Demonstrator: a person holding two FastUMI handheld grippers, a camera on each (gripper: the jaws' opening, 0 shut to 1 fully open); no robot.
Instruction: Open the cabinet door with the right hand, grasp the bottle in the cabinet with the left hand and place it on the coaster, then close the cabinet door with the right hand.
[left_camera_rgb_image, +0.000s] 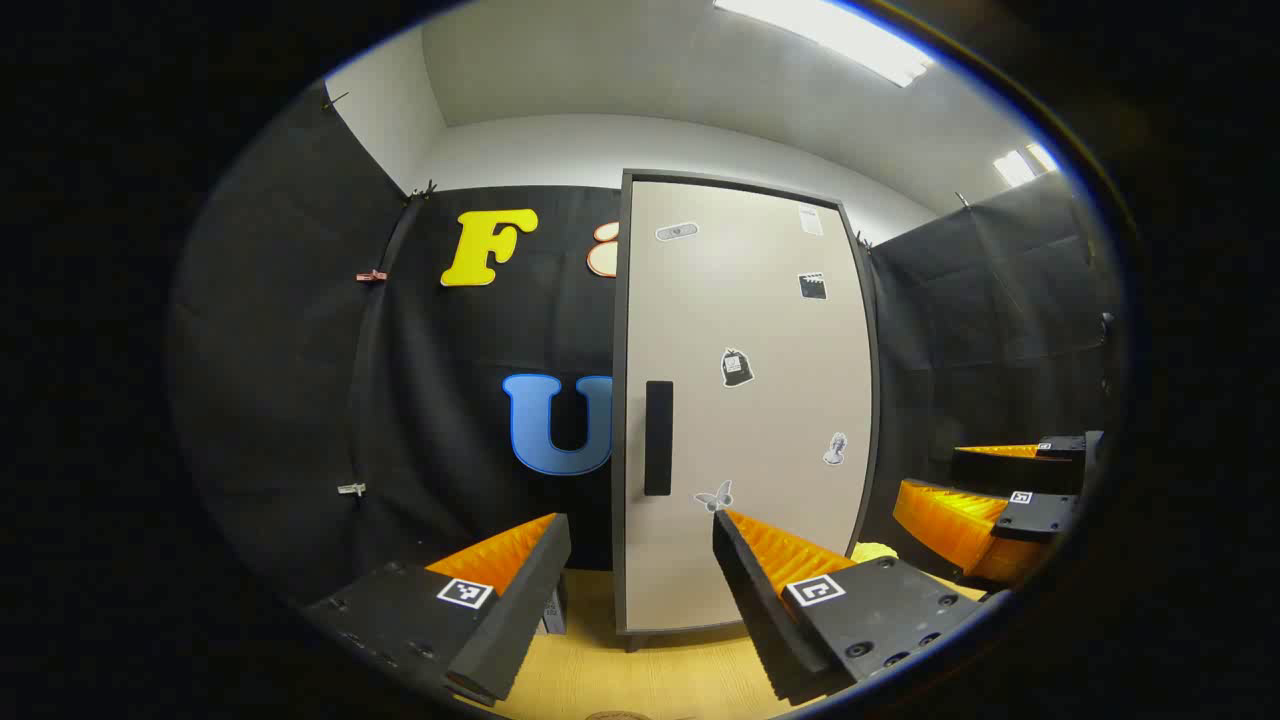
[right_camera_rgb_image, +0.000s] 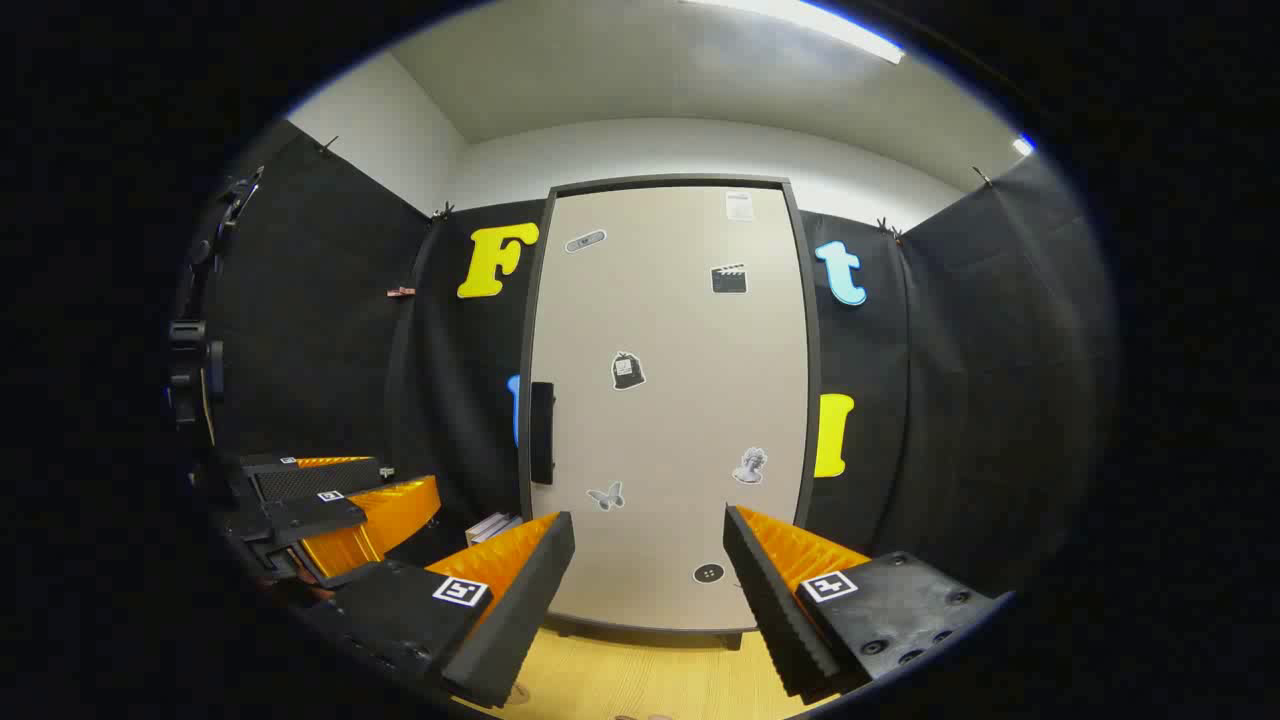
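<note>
Nearest in the left gripper view, the left gripper (left_camera_rgb_image: 640, 590) hung above the wooden table (left_camera_rgb_image: 640, 680) with its jaws spread wide and nothing between them, facing the cabinet. Nearest in the right gripper view, the right gripper (right_camera_rgb_image: 645, 590) was just as wide open and empty, also short of the cabinet and clear of its front.

A little farther in the left gripper view, the right gripper (left_camera_rgb_image: 985, 500) showed off to the right of the cabinet, fingers parted, touching nothing. In the right gripper view the left gripper (right_camera_rgb_image: 335, 510) sat to the left of the cabinet, low down; whether it was open from that angle could not be told. Something pale (right_camera_rgb_image: 492, 526) lay beside it near the cabinet's lower left corner, too small to make out.

Beyond the fingers stood the cabinet (right_camera_rgb_image: 668, 400), upright on the table, its pale door (left_camera_rgb_image: 745, 400) shut flat in its dark frame. The dark handle (left_camera_rgb_image: 658, 437) ran vertically along the door's left edge, untouched. Small stickers (left_camera_rgb_image: 737, 367) dotted the door. A bit of yellow (left_camera_rgb_image: 873, 550) peeked out at the cabinet's lower right, by the table. With the door closed, the bottle was hidden from both cameras.
</note>
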